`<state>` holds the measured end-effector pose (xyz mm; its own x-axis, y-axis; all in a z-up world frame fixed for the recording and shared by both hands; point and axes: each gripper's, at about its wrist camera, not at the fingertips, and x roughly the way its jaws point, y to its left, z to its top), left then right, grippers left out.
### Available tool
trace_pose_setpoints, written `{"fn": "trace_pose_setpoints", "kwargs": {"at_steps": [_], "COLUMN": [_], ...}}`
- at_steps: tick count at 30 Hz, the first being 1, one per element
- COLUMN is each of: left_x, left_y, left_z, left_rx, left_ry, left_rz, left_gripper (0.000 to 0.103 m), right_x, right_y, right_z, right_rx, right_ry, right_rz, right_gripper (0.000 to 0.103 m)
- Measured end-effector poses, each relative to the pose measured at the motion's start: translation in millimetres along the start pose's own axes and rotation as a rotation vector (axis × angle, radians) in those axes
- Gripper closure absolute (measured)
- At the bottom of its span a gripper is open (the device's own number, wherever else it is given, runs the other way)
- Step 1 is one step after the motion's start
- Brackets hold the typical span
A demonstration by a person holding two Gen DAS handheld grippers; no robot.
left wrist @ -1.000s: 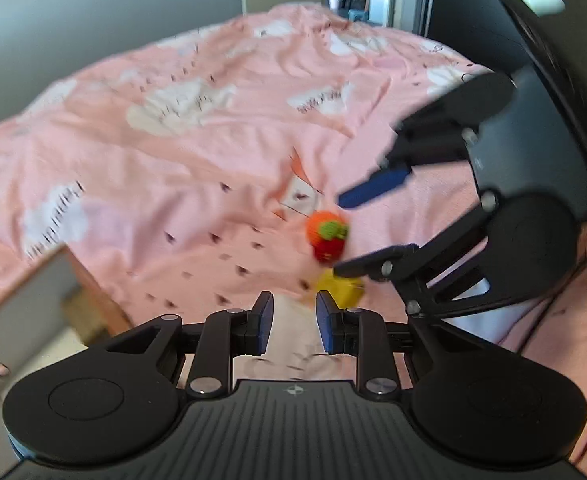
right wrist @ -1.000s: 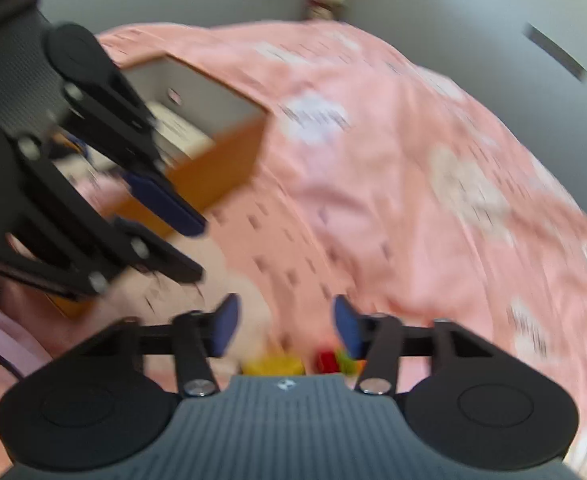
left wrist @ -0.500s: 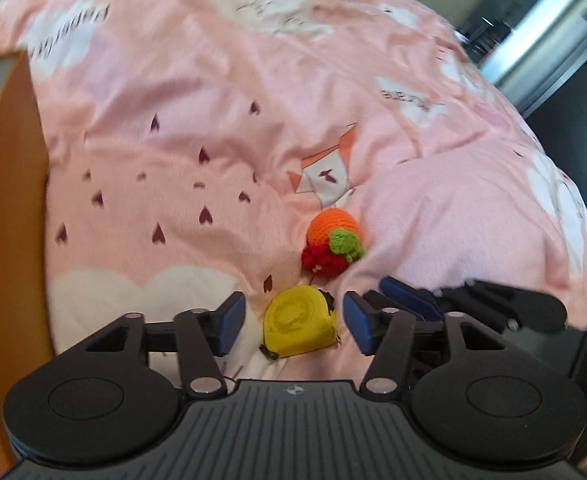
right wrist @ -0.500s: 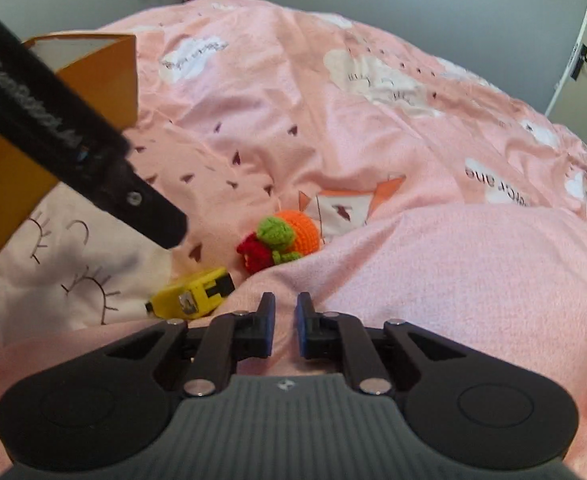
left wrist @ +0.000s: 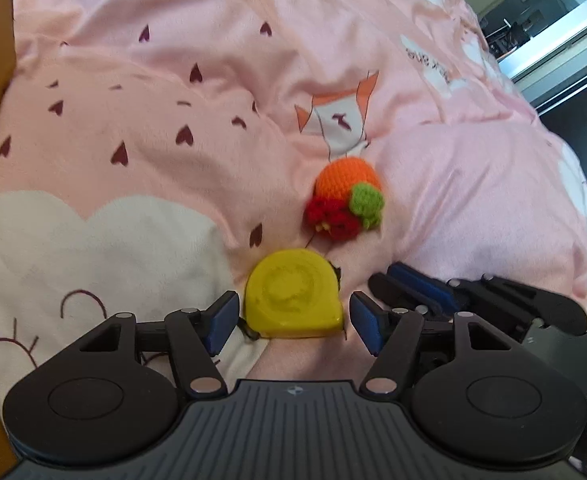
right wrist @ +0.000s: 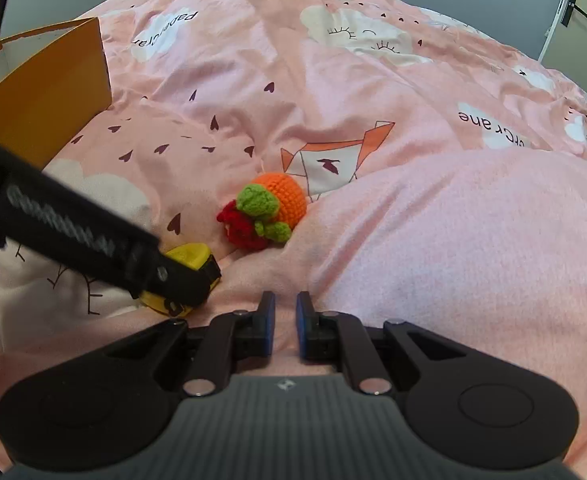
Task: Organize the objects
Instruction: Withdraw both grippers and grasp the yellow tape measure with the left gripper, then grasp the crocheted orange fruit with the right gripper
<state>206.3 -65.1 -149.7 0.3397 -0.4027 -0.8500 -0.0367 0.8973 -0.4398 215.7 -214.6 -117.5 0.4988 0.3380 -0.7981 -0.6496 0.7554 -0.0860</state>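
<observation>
Left claw (left wrist: 293,322) opening, pads astride tape measure (left wrist: 293,296), untouched; lies flat on bed (left wrist: 133,160), broad face up, no clear long axis. Crochet toy (left wrist: 347,200) just beyond. Right claw (right wrist: 280,326) together, empty.

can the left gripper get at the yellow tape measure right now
Probably yes. The left gripper is opening, with the yellow tape measure lying flat on the pink duvet between its blue pads, which are not yet pressing on it.
</observation>
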Motion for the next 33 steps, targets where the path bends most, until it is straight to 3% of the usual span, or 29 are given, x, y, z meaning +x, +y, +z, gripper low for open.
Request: {"fn": "trace_pose_setpoints", "kwargs": {"at_steps": [4,9,17,21,26,27,33], "left_x": [4,-6,-67,-87,-95,-96,-98], "left_y": [-1,-5,-9,-14,-10,-9,-3], "left_z": [-3,-8,-14,-8,-8,-8,-8], "left_rx": [0.022,0.065,0.156,0.174,0.209,0.215,0.218], "left_ry": [-0.01,-0.058,-0.297,-0.374,-0.385,-0.384,-0.378], "left_rz": [-0.01,0.023,0.164,0.222,0.322,0.332,0.333], "left_gripper": [0.04,0.041,0.041,0.04,0.04,0.04,0.04], "right_x": [-2,-5,-31,-33,-8,1,32], "right_y": [0,5,20,28,33,34,36], "right_z": [-2,-4,0,22,48,50,38], "right_rx": [-0.005,-0.038,-0.1,-0.076,-0.041,-0.034,-0.041], "right_ry": [-0.004,-0.028,-0.18,-0.197,-0.132,-0.114,-0.047], "right_rz": [-0.004,-0.024,-0.067,-0.061,-0.056,-0.064,-0.13], "right_gripper": [0.092,0.092,0.091,0.063,0.057,0.051,0.047]}}
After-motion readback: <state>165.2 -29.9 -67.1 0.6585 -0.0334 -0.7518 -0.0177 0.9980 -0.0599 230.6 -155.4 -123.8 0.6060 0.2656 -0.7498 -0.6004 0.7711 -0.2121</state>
